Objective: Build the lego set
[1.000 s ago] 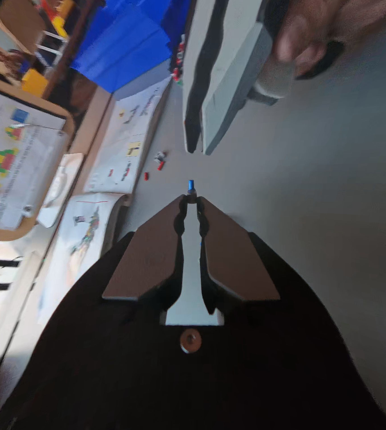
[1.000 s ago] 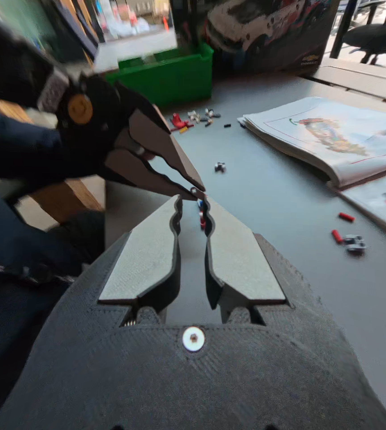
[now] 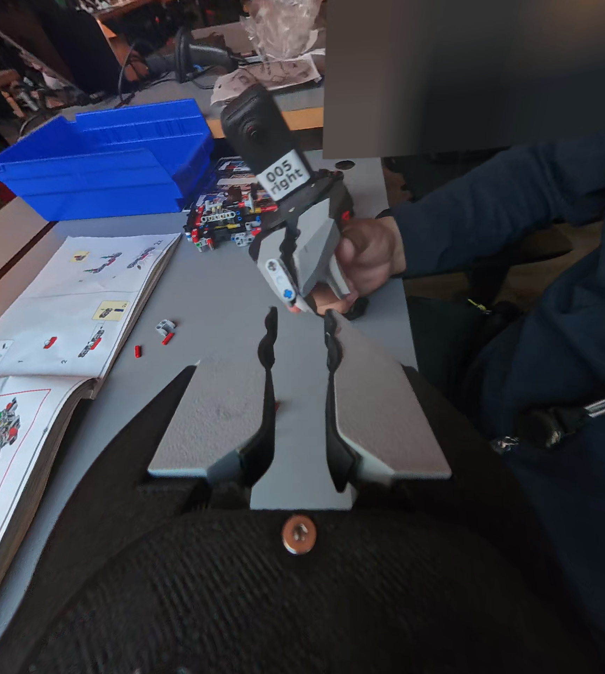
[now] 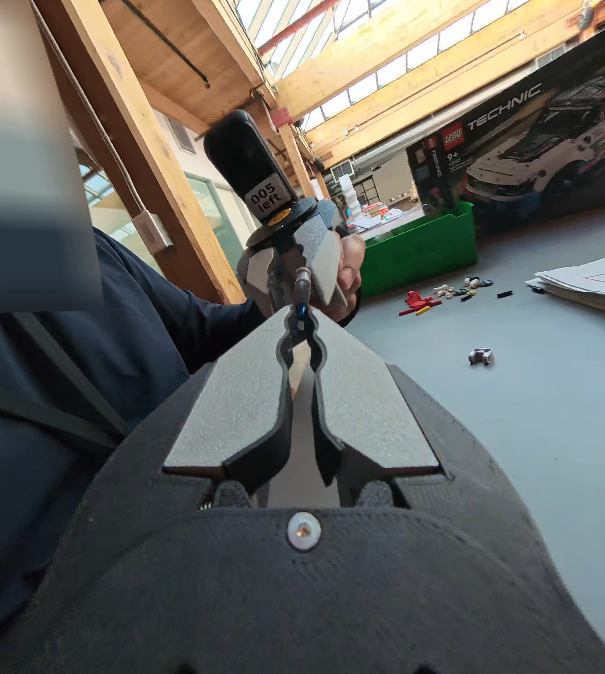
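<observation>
My right gripper (image 4: 301, 319) is shut on a short grey beam (image 4: 302, 288) with a blue pin (image 4: 301, 310) at the pinched end; the beam sticks up past the tips. The left wrist view shows the same beam (image 3: 278, 279) clamped at my right gripper's fingers (image 3: 315, 248), held by a hand above the grey table (image 3: 220, 291). My left gripper (image 3: 301, 313) is open and empty, its tips just below the beam without touching it. In the right wrist view its fingers (image 4: 321, 262) stand spread behind the beam.
An open instruction book (image 3: 74, 302), blue bins (image 3: 104, 164) and a partly built model (image 3: 228, 219) lie to the left. Loose red pins (image 3: 137, 351) and a grey connector (image 3: 164, 325) sit on the table. A green bin (image 4: 421, 251), small parts (image 4: 468, 288) and a large box (image 4: 530, 146) stand beyond.
The left gripper, which pinched the piece with the blue pin, has opened and let it go. The right gripper has shut on it and holds it raised. Both views have swung.
</observation>
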Motion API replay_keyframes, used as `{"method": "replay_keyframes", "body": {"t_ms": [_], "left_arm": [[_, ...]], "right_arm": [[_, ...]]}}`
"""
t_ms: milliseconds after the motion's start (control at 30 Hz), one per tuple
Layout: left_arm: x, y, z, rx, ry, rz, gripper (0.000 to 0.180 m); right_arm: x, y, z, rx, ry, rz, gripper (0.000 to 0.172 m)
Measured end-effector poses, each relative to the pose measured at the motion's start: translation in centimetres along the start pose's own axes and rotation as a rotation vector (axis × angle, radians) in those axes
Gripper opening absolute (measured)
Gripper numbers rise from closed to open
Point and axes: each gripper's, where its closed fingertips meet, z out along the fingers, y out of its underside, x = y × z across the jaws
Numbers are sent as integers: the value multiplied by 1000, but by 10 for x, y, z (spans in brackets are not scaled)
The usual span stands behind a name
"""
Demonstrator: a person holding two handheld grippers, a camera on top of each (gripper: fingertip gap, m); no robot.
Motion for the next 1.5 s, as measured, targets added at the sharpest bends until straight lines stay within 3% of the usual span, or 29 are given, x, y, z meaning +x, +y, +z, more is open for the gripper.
{"method": "replay_keyframes", "body": {"t_ms": [67,200,300,500,567,667,767,867,967,1200,1500], "left_arm": [[3,0,0,-11,47,-69,13],[5,-5,-2,58,155,-288,15],[5,-8,-5,104,151,-305,6],[6,-6,-2,85,148,-316,6],[5,0,-1,21,138,-298,5],[-1,22,0,-190,93,-223,5],[-2,37,3,-349,99,-143,5],[-1,41,9,-433,122,-82,5],[-2,45,14,-499,138,-38,5],[-7,44,25,-385,147,-140,8],[-3,38,28,-241,177,-237,6]], "right_arm": [[-3,0,1,1,-21,-4,1],[-8,10,7,-88,15,-160,1],[-7,11,7,-107,44,-220,1],[-6,10,6,-95,46,-219,1],[-2,15,6,-138,68,-215,1],[9,14,-4,-258,177,-297,22],[9,14,-6,-406,253,-449,20],[17,31,-7,-623,316,-531,16],[25,40,-10,-720,354,-570,5],[28,31,-17,-504,380,-473,4],[23,30,-18,-371,331,-397,4]]}}
